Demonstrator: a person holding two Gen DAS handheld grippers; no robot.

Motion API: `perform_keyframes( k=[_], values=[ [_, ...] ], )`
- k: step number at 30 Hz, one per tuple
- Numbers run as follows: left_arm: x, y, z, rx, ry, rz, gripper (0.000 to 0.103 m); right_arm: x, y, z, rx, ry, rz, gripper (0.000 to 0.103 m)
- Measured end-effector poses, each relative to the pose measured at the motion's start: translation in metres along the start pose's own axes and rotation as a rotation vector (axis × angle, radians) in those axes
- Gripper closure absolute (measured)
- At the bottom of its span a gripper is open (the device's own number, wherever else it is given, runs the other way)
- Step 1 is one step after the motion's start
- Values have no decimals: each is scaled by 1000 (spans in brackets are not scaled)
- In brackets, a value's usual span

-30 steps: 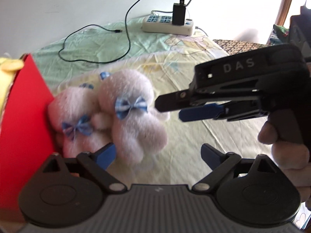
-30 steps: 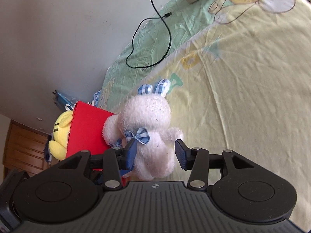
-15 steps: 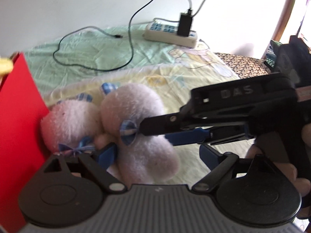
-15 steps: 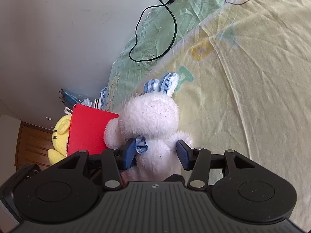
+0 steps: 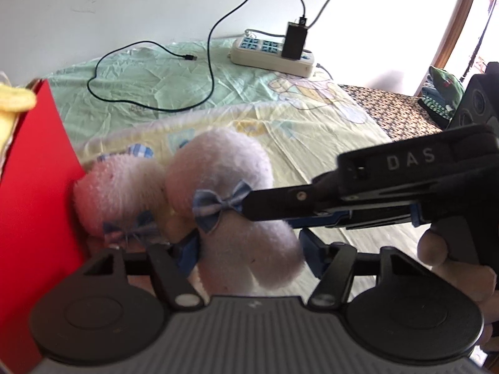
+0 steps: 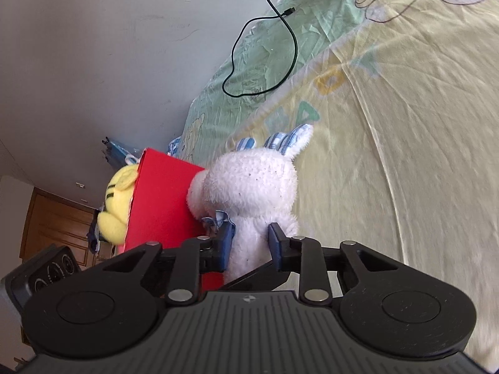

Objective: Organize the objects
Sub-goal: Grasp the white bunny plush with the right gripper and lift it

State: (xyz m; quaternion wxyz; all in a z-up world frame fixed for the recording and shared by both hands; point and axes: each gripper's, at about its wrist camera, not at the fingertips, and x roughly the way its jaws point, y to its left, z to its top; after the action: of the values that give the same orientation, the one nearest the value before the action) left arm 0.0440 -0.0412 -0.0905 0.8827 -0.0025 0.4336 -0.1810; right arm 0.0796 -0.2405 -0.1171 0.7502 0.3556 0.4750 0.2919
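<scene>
Two white plush bunnies with blue checked bows lie on the bed sheet against a red box point(image 5: 34, 193). The nearer bunny point(image 5: 224, 168) also shows in the right wrist view point(image 6: 249, 180); the second bunny point(image 5: 118, 193) lies to its left, touching the box. My right gripper point(image 6: 248, 240) is shut on the nearer bunny's body, and it reaches in from the right in the left wrist view point(image 5: 268, 208). My left gripper point(image 5: 249, 249) is open, with its fingers either side of the same bunny's lower body.
A yellow plush toy point(image 6: 120, 199) sits in the red box point(image 6: 162, 202). A white power strip point(image 5: 271, 56) with a black charger and a black cable point(image 5: 149, 78) lie at the far edge of the bed sheet point(image 6: 389, 124). A wall stands behind.
Both grippers have moved in toward the bunnies. My right gripper has closed on the nearer bunny's body. My left gripper's fingers now straddle the same bunny.
</scene>
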Motion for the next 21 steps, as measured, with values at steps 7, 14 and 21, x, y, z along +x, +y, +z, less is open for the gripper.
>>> perform_keyframes(
  k=[7,14,21],
  values=[
    [-15,-20,-26,-16,55,-69,39,-22,0,-41,-11,50,-43,75],
    [-26,-35,-64,-12,116,-101,39,-26,0,-56,-30,73,-75,68],
    [-20,-37,-56,23,81,-46,23,-19,-3,-50,-72,18,-125,44]
  ],
)
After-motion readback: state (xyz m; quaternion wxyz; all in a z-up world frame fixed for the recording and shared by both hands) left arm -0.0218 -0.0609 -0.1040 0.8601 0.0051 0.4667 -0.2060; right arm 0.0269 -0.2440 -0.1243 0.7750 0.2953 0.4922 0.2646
